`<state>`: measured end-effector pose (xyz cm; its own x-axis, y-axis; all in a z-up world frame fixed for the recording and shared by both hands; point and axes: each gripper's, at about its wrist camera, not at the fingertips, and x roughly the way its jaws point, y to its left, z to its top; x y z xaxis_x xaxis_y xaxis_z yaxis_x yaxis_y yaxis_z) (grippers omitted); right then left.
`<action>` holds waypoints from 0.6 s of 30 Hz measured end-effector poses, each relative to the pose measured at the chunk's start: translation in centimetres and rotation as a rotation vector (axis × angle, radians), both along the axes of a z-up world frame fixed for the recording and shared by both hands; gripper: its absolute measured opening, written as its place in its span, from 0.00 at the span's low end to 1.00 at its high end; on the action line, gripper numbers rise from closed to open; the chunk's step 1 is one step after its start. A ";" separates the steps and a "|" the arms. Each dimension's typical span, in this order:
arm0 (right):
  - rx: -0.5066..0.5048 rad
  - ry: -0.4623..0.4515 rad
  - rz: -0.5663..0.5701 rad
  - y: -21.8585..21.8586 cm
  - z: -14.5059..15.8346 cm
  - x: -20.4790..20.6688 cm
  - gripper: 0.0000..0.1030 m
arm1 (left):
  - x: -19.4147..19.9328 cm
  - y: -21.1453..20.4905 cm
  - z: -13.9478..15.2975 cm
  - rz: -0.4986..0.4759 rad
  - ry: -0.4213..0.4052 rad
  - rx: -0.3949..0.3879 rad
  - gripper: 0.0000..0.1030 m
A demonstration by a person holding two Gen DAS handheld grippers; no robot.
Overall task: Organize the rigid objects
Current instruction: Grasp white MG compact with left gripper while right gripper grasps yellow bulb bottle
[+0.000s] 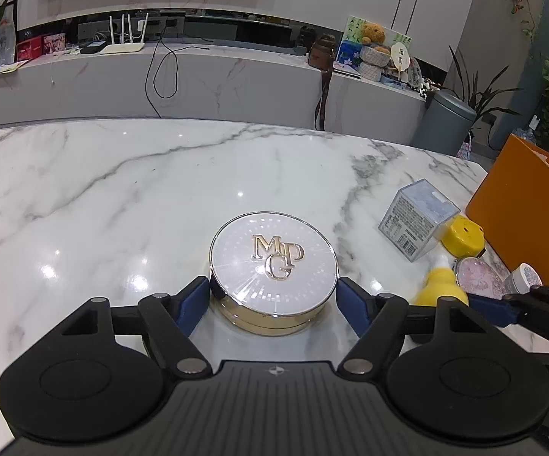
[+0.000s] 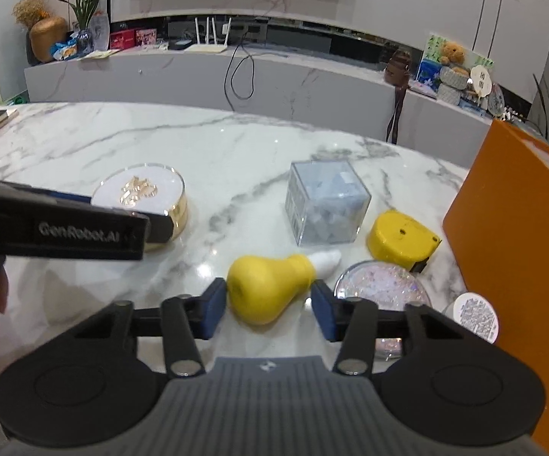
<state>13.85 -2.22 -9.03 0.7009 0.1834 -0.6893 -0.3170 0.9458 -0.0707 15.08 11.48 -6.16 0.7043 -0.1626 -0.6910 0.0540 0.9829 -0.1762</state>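
My left gripper (image 1: 273, 292) brackets the round compact (image 1: 273, 266), pads at its rim, while my right gripper (image 2: 268, 301) pinches the yellow drumstick toy (image 2: 268, 288) just ahead, both lined up for lifting toward the orange box (image 2: 517, 228) rightward.

Round compact (image 1: 274, 266) on table (image 1: 103, 190), left; cube box (image 2: 327, 205) behind pear-shaped toy (image 2: 267, 288); tall box (image 2: 521, 228) right.

White-gold compact (image 1: 274, 269); yellow pear toy (image 2: 267, 288); grey-veined marble table (image 1: 122, 190).
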 end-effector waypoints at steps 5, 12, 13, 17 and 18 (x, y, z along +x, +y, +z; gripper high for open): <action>-0.036 0.036 0.038 -0.5 0.2 -0.2 0.37 | -1.1 0.5 0.0 -0.001 0.007 -0.003 0.81; -0.056 0.109 0.152 -1.1 0.8 -2.2 0.35 | -4.0 0.6 0.3 -0.025 0.016 0.007 0.80; -0.060 0.120 0.166 -1.2 0.9 -2.5 0.35 | -4.5 0.6 0.3 -0.031 0.019 0.007 0.80; -0.063 0.162 0.195 -1.7 1.1 -3.6 0.43 | -6.7 0.6 0.4 -0.046 0.025 0.011 0.80; -0.067 0.164 0.191 -1.8 1.1 -3.7 0.61 | -7.2 0.6 0.5 -0.048 0.027 0.011 0.80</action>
<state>10.10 -4.06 -7.95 0.5359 0.2520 -0.8058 -0.5016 0.8628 -0.0638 7.93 12.03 -5.69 0.6771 -0.1881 -0.7114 0.0968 0.9811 -0.1673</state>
